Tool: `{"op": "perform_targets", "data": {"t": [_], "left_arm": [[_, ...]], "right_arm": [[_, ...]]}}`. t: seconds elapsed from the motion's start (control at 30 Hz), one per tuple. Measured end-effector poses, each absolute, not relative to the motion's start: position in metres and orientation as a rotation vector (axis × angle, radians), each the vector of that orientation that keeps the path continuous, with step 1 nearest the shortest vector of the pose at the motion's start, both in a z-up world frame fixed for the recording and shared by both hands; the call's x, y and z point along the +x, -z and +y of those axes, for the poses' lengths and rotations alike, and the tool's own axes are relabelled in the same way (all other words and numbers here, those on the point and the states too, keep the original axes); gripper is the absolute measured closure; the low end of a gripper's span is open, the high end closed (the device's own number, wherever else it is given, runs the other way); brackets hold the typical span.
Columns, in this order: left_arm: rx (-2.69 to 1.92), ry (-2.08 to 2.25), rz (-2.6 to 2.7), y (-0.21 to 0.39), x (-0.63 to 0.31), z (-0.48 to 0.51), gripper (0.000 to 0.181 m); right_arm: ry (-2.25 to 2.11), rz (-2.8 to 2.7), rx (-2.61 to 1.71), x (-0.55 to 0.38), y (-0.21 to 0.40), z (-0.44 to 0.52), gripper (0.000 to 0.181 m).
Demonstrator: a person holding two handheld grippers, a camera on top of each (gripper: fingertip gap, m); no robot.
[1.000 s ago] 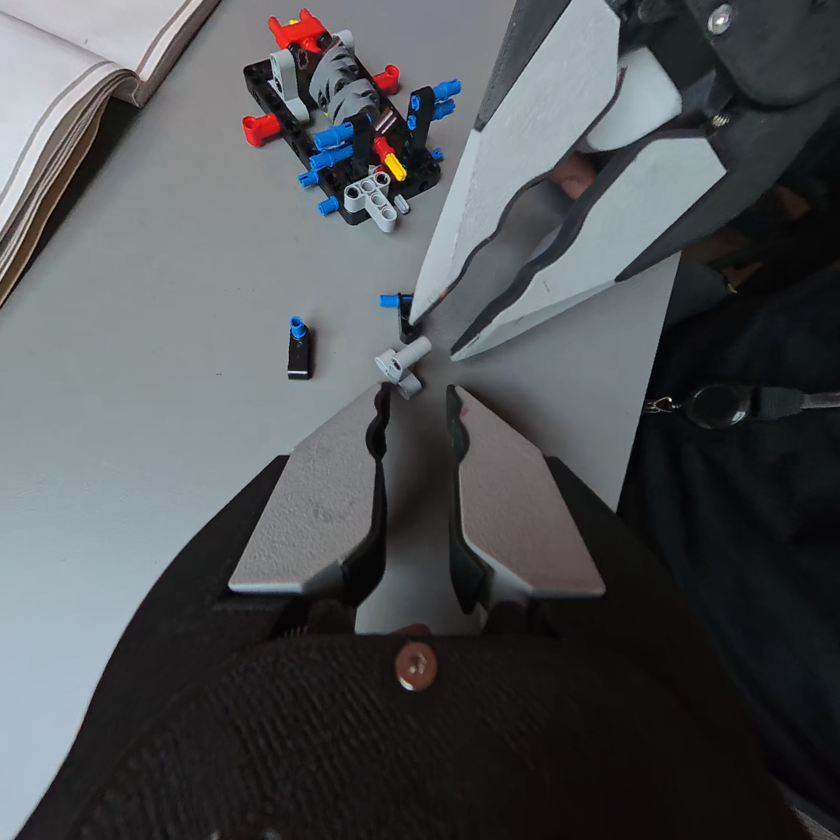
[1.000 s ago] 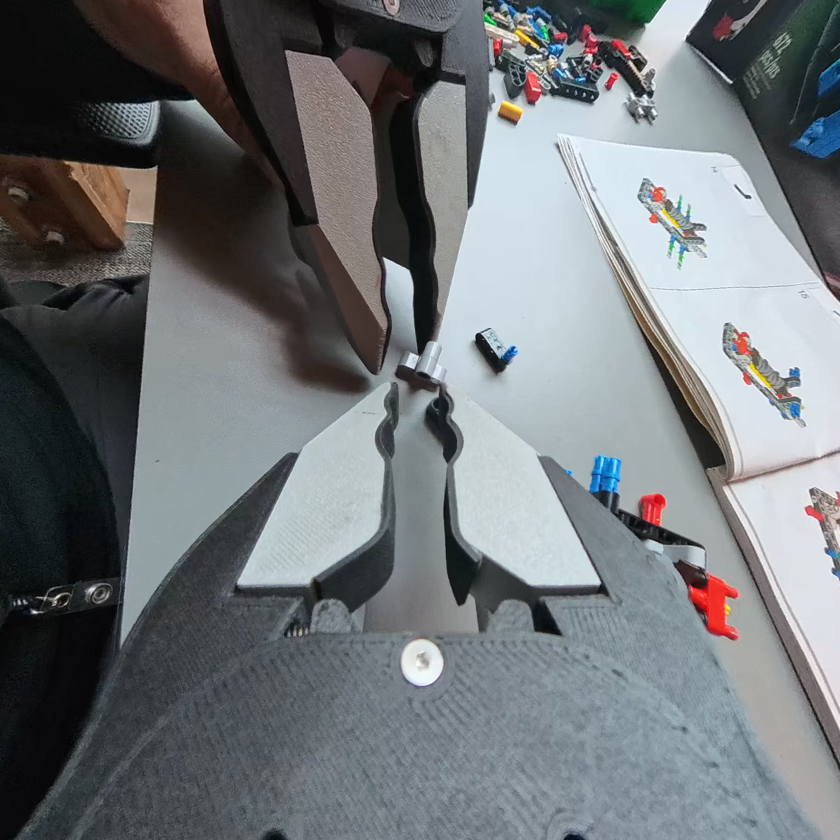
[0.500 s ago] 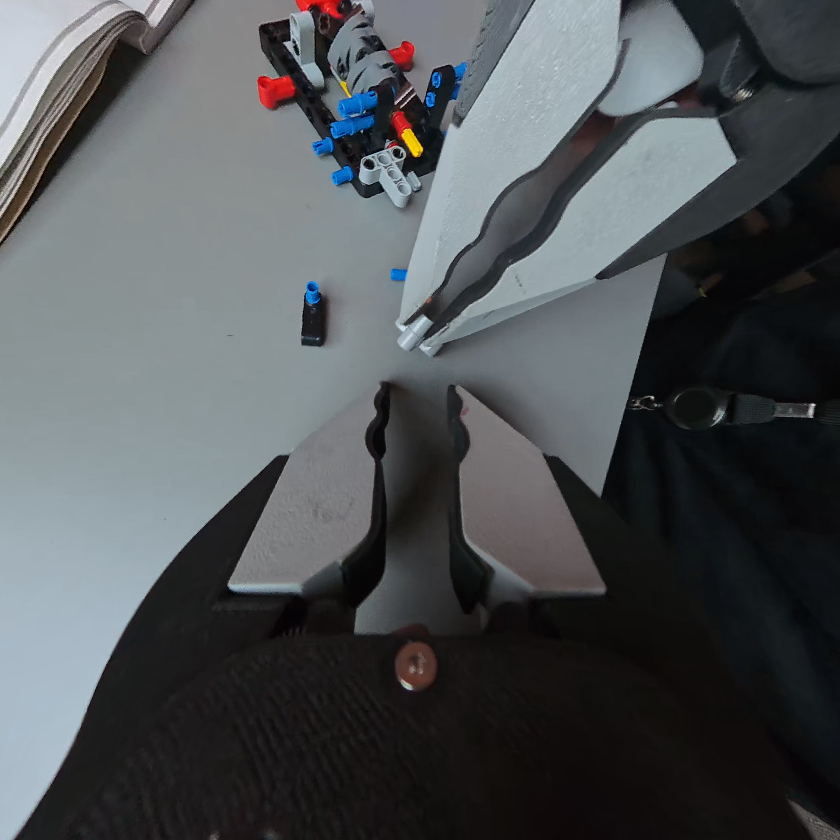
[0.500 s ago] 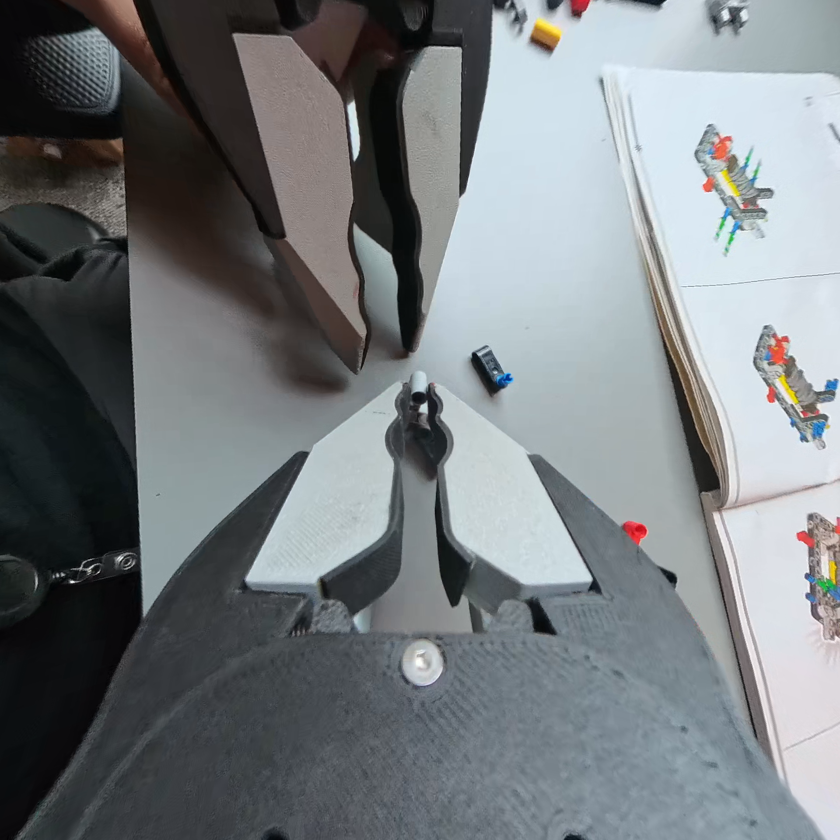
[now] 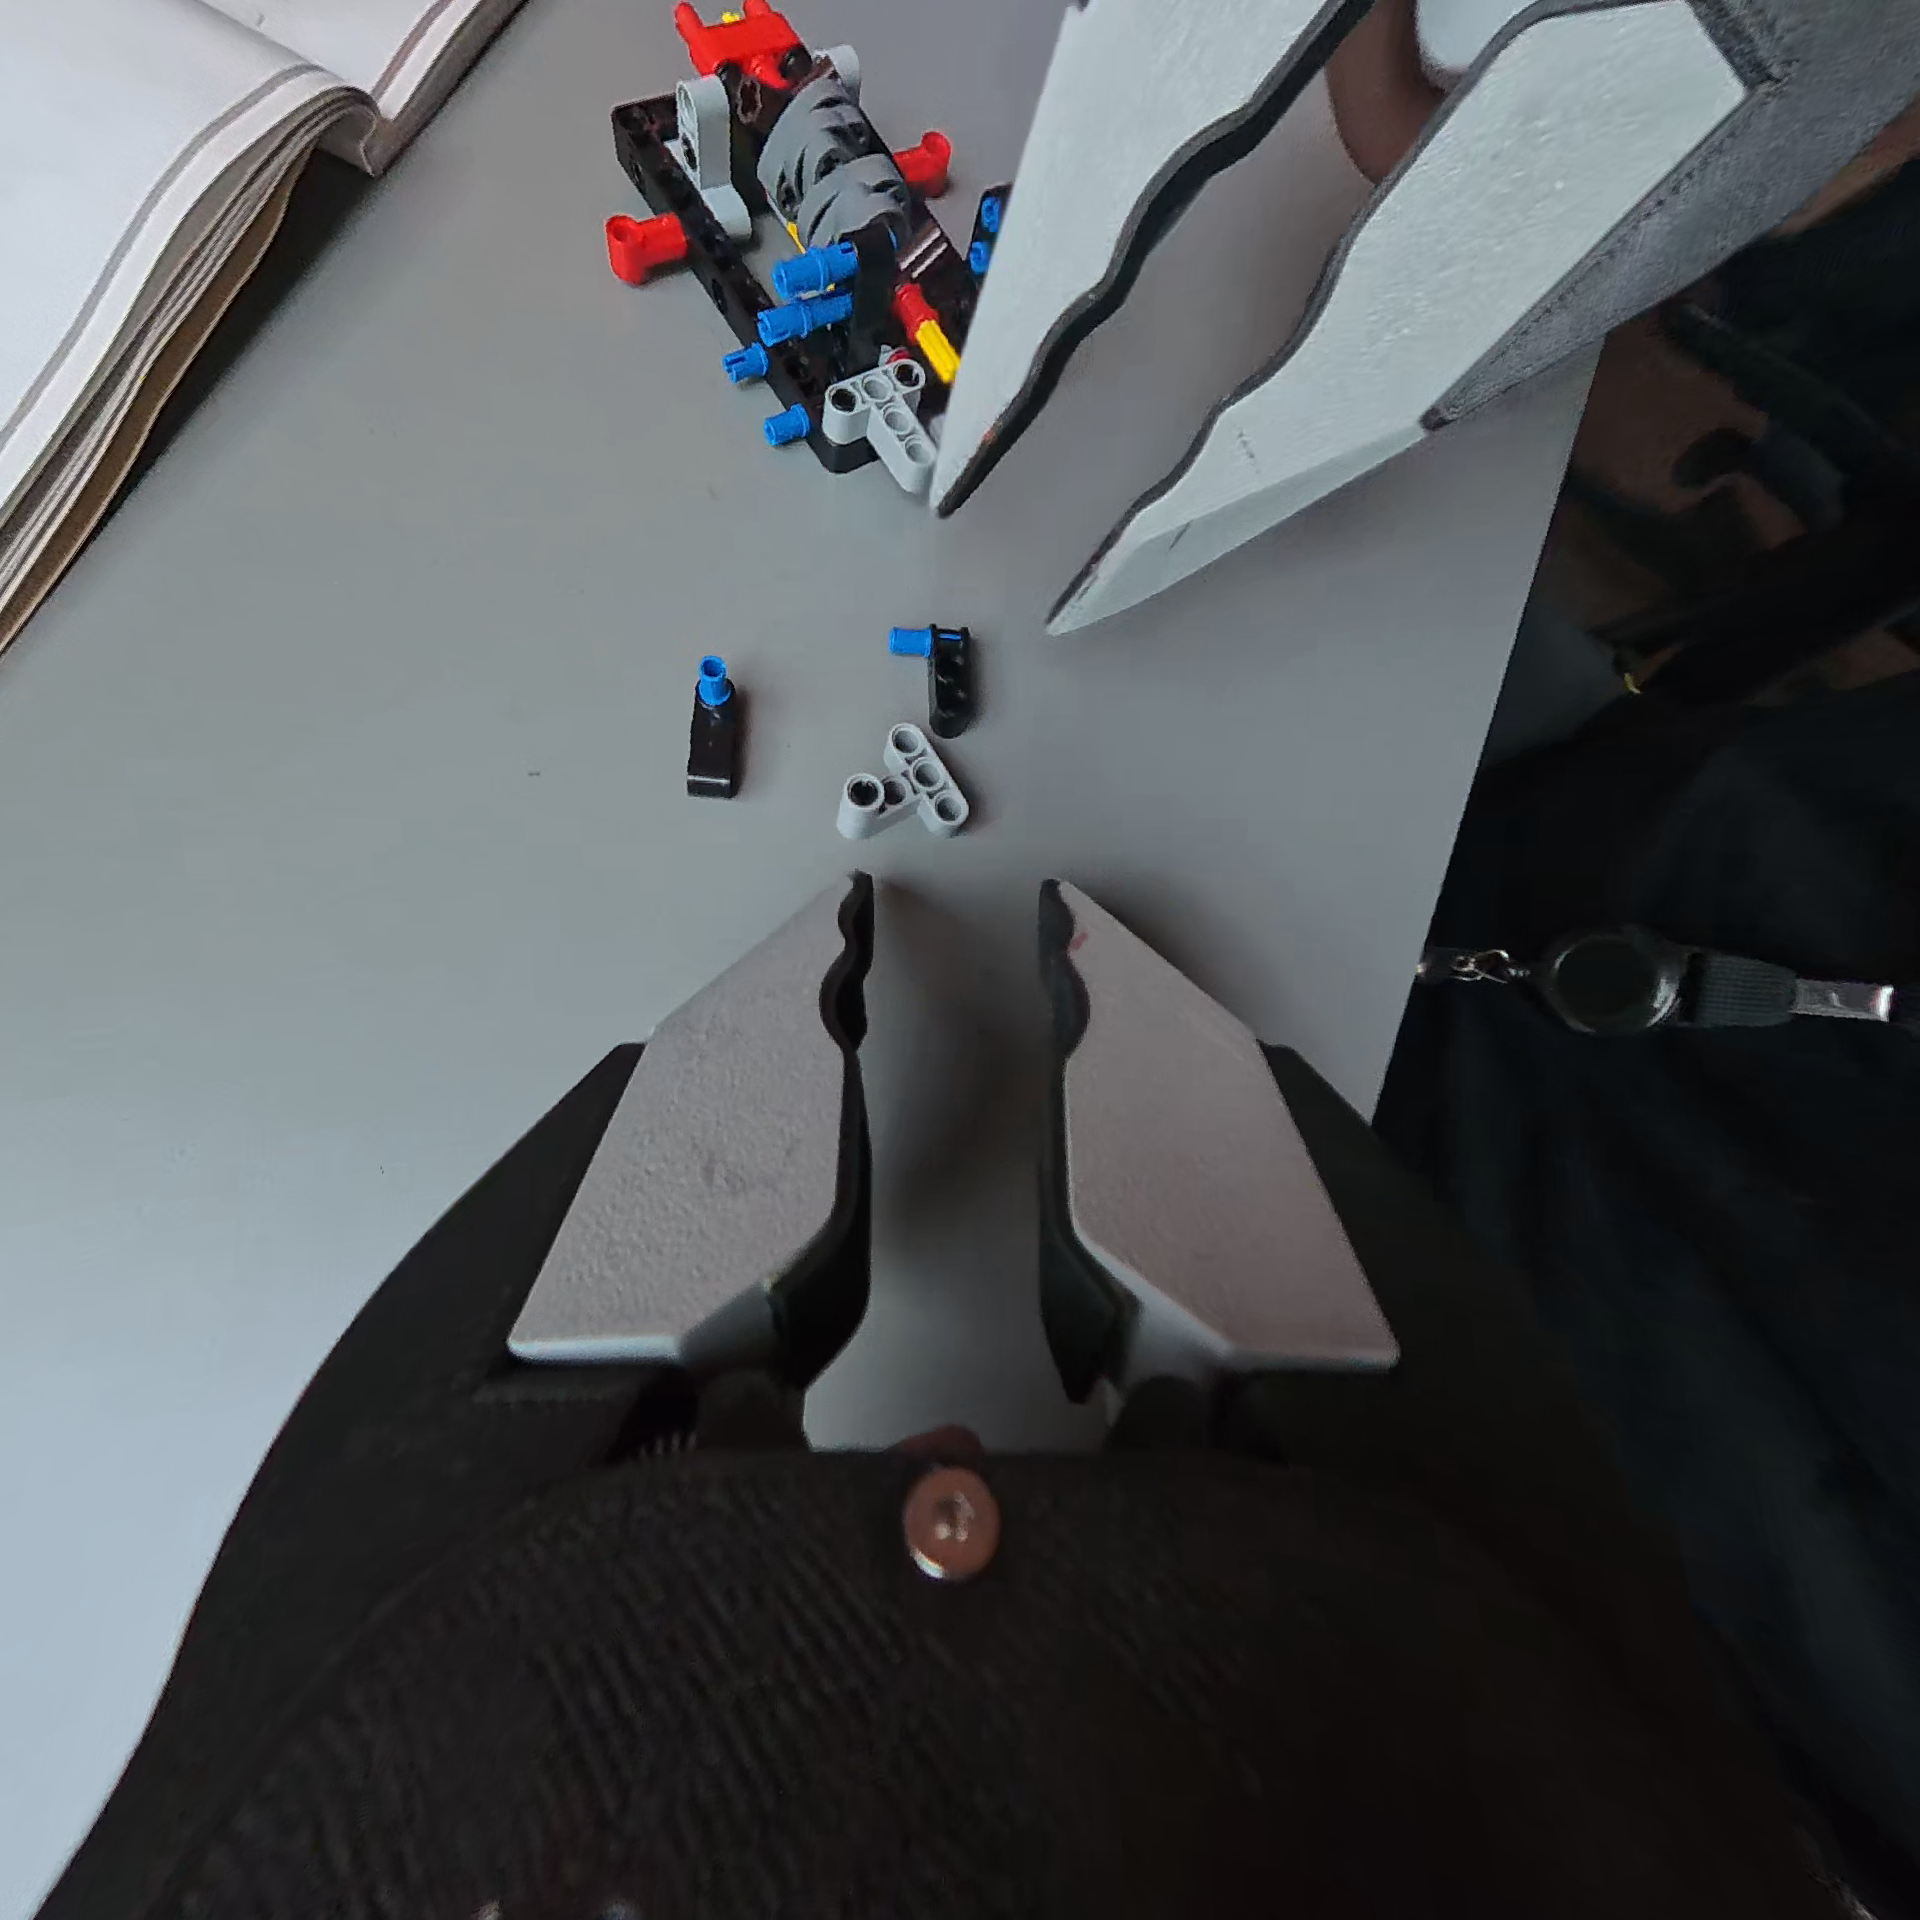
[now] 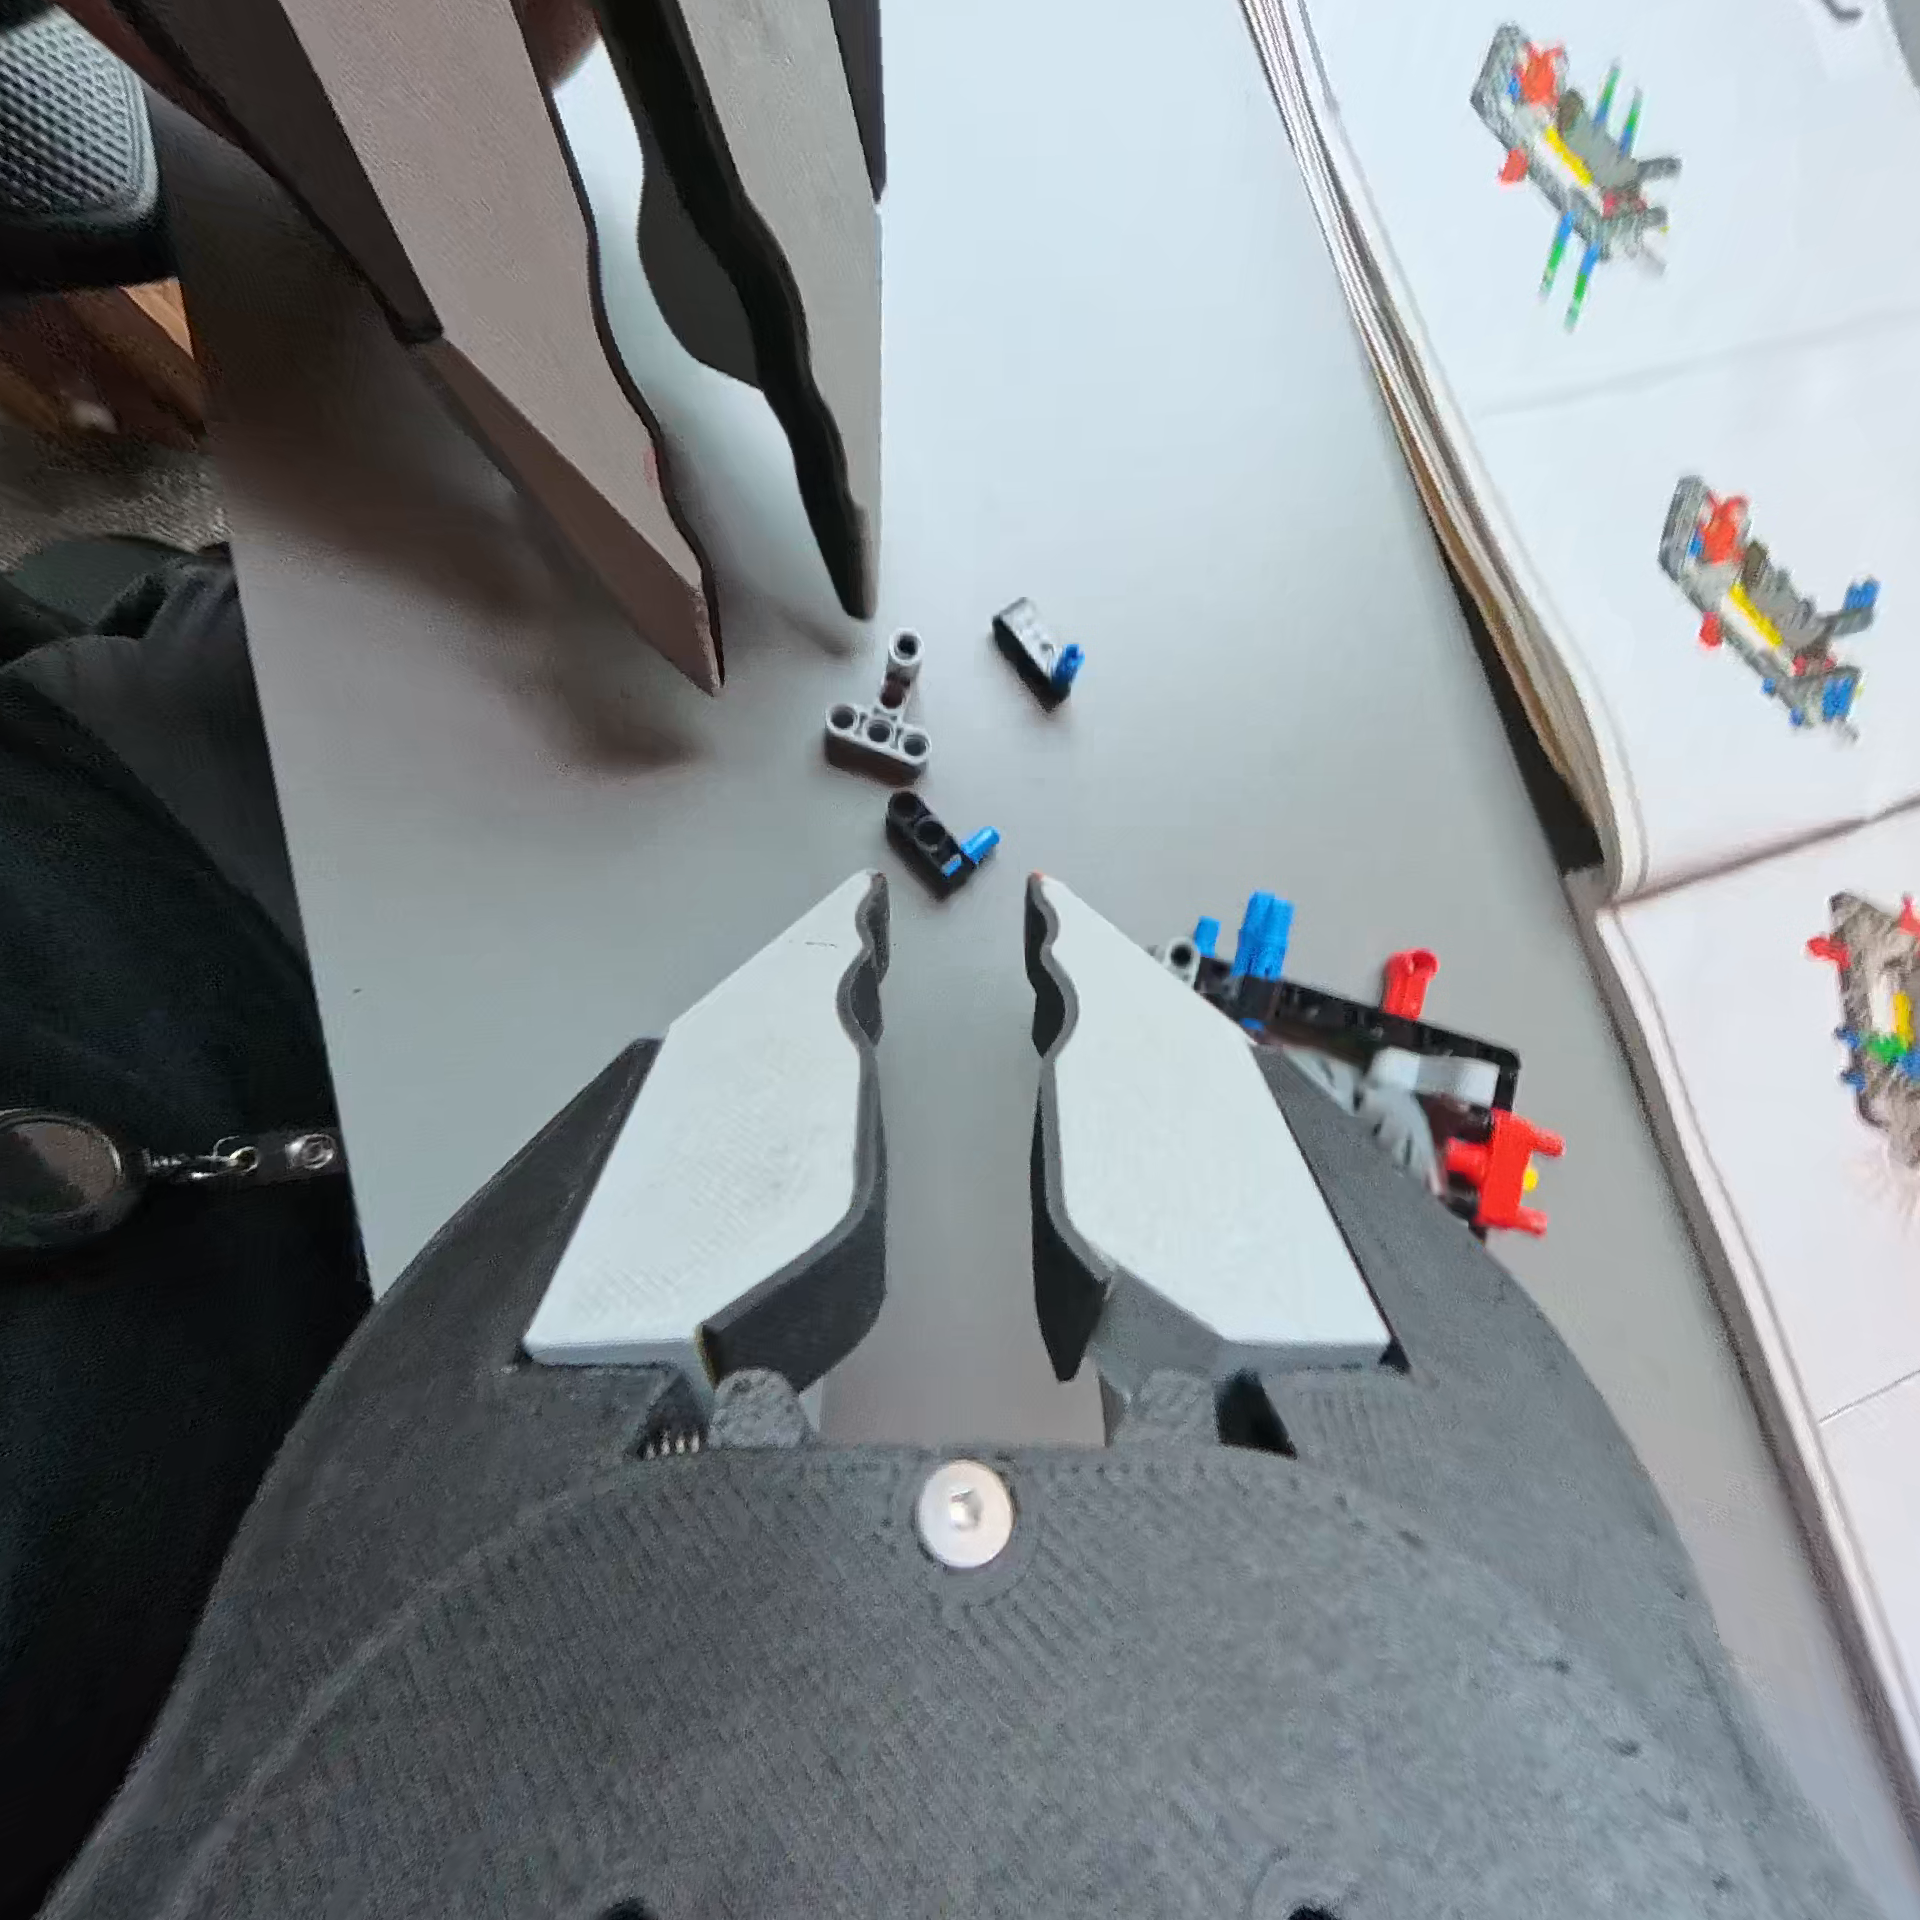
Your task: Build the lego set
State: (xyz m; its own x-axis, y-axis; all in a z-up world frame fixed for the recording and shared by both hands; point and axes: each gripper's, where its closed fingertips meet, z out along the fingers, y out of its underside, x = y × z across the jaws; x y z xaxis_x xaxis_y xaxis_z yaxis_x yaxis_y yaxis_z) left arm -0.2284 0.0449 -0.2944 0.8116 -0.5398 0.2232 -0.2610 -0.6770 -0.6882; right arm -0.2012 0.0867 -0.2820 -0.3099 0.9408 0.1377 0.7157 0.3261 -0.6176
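Grey desk [image 5: 312, 935] is carrying everything, its near edge running beside the person's dark clothing [image 5: 1662, 1351]. Open instruction booklet [image 6: 1714, 416] is lying along the desk's far side in the right wrist view, showing only as page edges at the top left corner in the left wrist view. Left hand-held gripper [image 5: 956, 883] is hovering over the desk with jaws parted and nothing between them; it is also showing at top left in the right wrist view. Right hand-held gripper [image 6: 956, 881] is likewise standing open and empty, its tips just above the loose pieces, its fingers [image 5: 1299, 395] coming down from the upper right in the left wrist view. Partly built lego set [image 5: 800, 239], a black frame with grey, red, blue and yellow parts, is sitting on the desk between the booklet and the loose pieces, partly hidden behind the right hand-held gripper. Grey T-shaped piece [image 5: 906, 784] is lying flat on the desk between the two sets of tips, near the desk's near edge. Black piece with blue pin [image 5: 940, 670] is lying just beside it, apart from it. Second black piece with blue pin [image 5: 713, 727] is lying a little farther in from the near edge.
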Motion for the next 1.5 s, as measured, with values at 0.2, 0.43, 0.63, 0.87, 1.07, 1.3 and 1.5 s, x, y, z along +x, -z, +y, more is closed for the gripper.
{"op": "perform_targets", "data": {"t": [0.2,0.43,0.63,0.87,1.07,1.3,1.5], "left_arm": [[-2.29,0.5,0.572,0.281,-0.228,0.048,0.152],[-2.289,0.457,0.655,0.278,-0.209,0.056,0.157],[-2.35,0.323,0.776,0.29,-0.201,0.072,0.157],[-2.452,0.294,0.794,0.305,-0.199,0.08,0.176],[-2.326,0.167,0.766,0.291,-0.2,0.091,0.176],[-2.062,0.238,0.711,0.253,-0.171,0.088,0.176],[-1.944,0.326,0.666,0.242,-0.168,0.087,0.176]], "right_arm": [[-0.659,-2.095,-1.467,-0.197,0.287,0.088,0.158],[-0.567,-2.188,-1.359,-0.208,0.3,0.087,0.167],[-0.614,-2.091,-1.385,-0.185,0.284,0.089,0.167],[-0.633,-2.002,-1.465,-0.153,0.279,0.103,0.166],[-0.878,-1.867,-1.557,-0.152,0.266,0.104,0.165],[-1.232,-1.615,-1.571,-0.156,0.228,0.106,0.164],[-1.238,-1.601,-1.451,-0.154,0.229,0.109,0.143]]}}
